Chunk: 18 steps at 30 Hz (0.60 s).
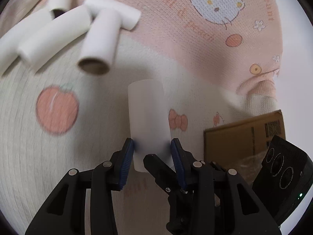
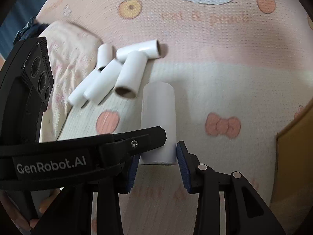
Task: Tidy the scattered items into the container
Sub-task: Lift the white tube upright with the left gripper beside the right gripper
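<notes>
1. Two black hand-held grippers with blue ribbed pads work over a pink and cream printed cloth [image 1: 195, 45] that carries cartoon cats, bows and peaches.
2. The left gripper [image 1: 152, 146] is clenched on a white tube [image 1: 147, 117], both pads pressing the tube's lower end; the tube stands nearly upright above the cloth.
3. The right gripper [image 2: 158, 156] likewise grasps a white tube of its own [image 2: 159, 117] near its bottom rim, pads against either side.
4. The left gripper's finger crosses in front of the right one in the right wrist view.
5. A loose pile of white tubes [image 2: 115, 72] lies crisscrossed on the cloth, beyond and to the left of the held tubes.
6. A brown cardboard box [image 1: 244, 135] sits at the right edge of the cloth, near the grippers.
7. Part of a hand shows at the lower left of the right wrist view.
</notes>
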Tool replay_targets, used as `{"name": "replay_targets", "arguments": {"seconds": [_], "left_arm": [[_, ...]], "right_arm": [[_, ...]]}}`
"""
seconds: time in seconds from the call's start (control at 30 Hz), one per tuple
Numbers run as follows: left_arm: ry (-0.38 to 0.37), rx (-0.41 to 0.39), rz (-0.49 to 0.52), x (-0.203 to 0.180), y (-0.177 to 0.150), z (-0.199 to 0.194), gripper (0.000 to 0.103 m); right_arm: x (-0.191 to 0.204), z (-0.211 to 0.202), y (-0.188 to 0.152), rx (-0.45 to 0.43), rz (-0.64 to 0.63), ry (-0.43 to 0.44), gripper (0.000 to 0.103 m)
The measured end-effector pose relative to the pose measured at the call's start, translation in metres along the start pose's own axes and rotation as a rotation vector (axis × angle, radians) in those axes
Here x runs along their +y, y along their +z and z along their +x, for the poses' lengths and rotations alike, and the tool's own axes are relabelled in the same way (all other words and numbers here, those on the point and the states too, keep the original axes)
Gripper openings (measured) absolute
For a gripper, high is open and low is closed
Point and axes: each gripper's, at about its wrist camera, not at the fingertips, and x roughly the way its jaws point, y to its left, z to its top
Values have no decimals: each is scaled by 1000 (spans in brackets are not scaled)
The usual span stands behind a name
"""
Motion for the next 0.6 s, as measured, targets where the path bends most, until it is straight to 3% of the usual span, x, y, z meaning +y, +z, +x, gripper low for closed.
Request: {"name": "replay_targets", "arguments": {"seconds": [0.23,0.43,0.6], "left_arm": [[4,-3,46,5,-21,-6,40],[-41,-37,13,11,-10,-14,53],[-56,-53,-22,21,2,-12,54]], "right_arm": [[10,-4,-21,72,-64,-33,36],[13,2,-15,78,-60,-35,38],[6,10,-11,94,-15,-31,40]]}}
